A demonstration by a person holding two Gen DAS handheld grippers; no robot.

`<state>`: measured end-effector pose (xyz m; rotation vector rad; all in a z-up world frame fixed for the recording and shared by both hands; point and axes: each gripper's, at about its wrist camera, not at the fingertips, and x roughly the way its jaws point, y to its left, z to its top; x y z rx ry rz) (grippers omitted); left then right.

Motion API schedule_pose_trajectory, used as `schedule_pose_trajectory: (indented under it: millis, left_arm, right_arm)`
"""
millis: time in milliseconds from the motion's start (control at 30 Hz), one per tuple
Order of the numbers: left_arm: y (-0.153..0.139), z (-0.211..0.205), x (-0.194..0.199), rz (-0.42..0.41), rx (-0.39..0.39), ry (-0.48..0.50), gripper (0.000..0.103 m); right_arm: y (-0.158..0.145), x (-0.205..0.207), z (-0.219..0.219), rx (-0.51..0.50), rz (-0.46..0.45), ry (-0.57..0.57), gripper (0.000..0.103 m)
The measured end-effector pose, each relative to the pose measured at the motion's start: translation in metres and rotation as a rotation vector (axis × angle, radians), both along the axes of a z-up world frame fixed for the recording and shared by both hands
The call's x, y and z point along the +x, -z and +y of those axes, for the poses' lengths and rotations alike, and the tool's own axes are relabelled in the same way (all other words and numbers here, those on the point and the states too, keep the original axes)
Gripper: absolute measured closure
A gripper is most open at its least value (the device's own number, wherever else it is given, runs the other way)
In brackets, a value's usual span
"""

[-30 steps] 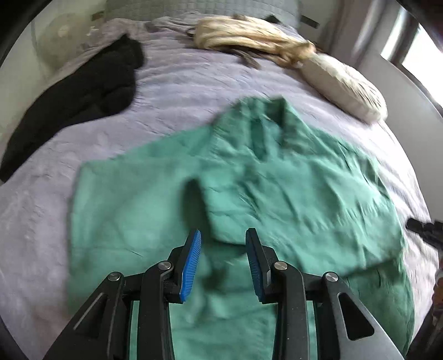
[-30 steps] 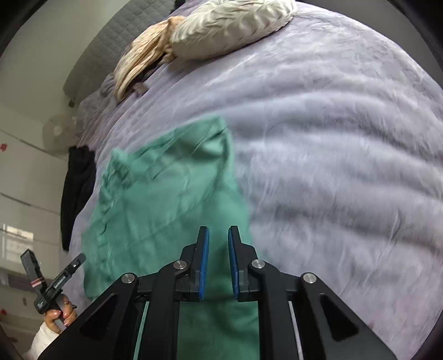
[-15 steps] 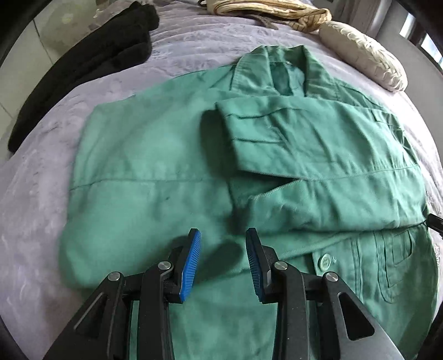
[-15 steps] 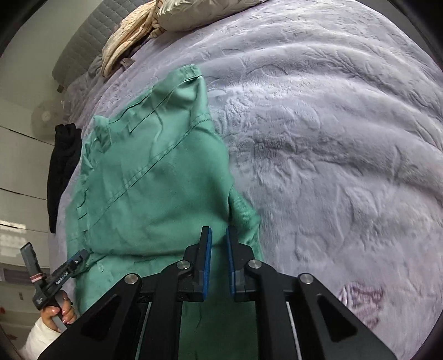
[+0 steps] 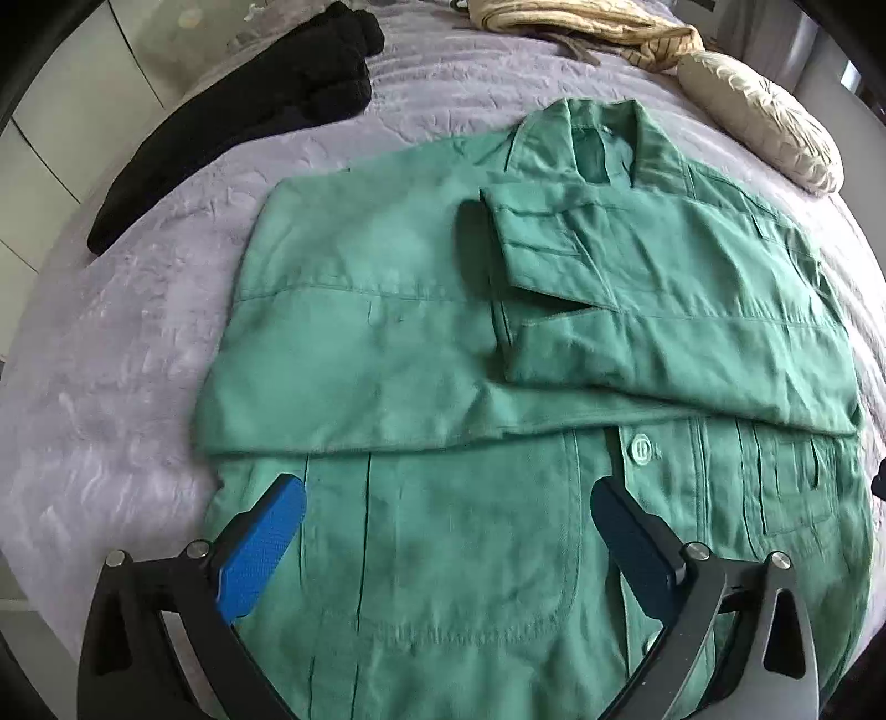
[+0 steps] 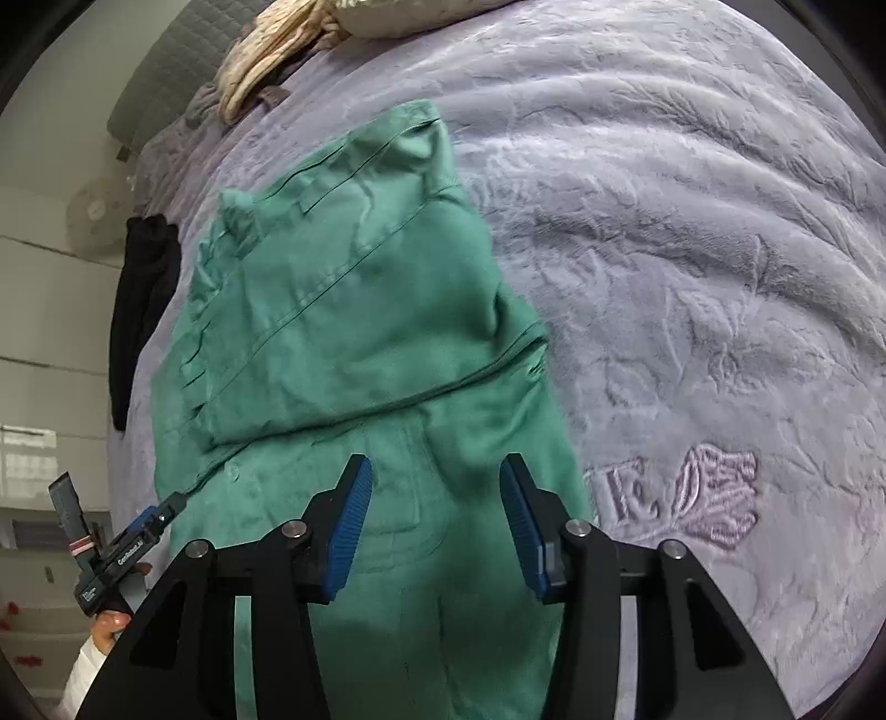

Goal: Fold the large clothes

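A green jacket lies spread on a lilac embossed bedspread, filling the centre of the left wrist view, collar toward the top of the frame and both sleeves folded across the chest. The right-hand sleeve overlaps the left, its cuff ending near the middle of the garment. A pale button shows just below the folded sleeves, right of centre.

The left gripper, at the bottom of that frame, is spread wide with nothing between its blue pads, poised over the jacket's lower front; whether the tips brush the cloth is hard to judge.

In the right wrist view, the right gripper at bottom centre is likewise parted and holds nothing, above the jacket's hem area near its right edge.

A black garment lies at upper left of the left wrist view, well apart from the jacket. A beige cushion and a cream striped cloth sit along the top right. An embroidered flower marks the bedspread at lower right of the right wrist view.
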<state>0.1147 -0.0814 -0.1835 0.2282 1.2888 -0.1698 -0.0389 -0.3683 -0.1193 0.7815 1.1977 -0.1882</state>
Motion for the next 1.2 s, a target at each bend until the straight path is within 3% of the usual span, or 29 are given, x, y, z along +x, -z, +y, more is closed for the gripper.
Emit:
schedule_pose_trajectory:
  millis: [100, 167, 333, 433, 533, 867, 1200]
  left_arm:
    - [-0.005, 0.0, -0.012, 0.019, 0.013, -0.009, 0.0]
    - [-0.013, 0.0, -0.024, 0.014, 0.026, -0.012, 0.0]
    - [-0.024, -0.003, -0.036, 0.033, 0.03, -0.027, 0.0]
    - [-0.031, -0.003, -0.049, 0.043, 0.035, -0.041, 0.0]
    - [-0.037, -0.004, -0.057, 0.047, 0.039, -0.05, 0.0]
    - [-0.045, 0.003, -0.083, 0.041, 0.066, -0.092, 0.0]
    - [-0.041, 0.028, -0.103, 0.084, 0.05, -0.103, 0.0]
  right_arm:
    - [-0.004, -0.004, 0.004, 0.015, 0.016, -0.017, 0.049]
    - [-0.008, -0.008, 0.007, 0.024, 0.02, -0.034, 0.037]
    - [-0.02, -0.019, 0.015, 0.043, 0.012, -0.078, 0.022]
    - [-0.028, -0.025, 0.019, 0.052, -0.003, -0.105, 0.022]
    - [-0.034, -0.031, 0.022, 0.061, -0.017, -0.126, 0.0]
    - [-0.03, -0.042, 0.027, 0.13, 0.042, -0.188, 0.0]
    - [-0.019, -0.055, 0.037, 0.184, 0.079, -0.138, 0.0]
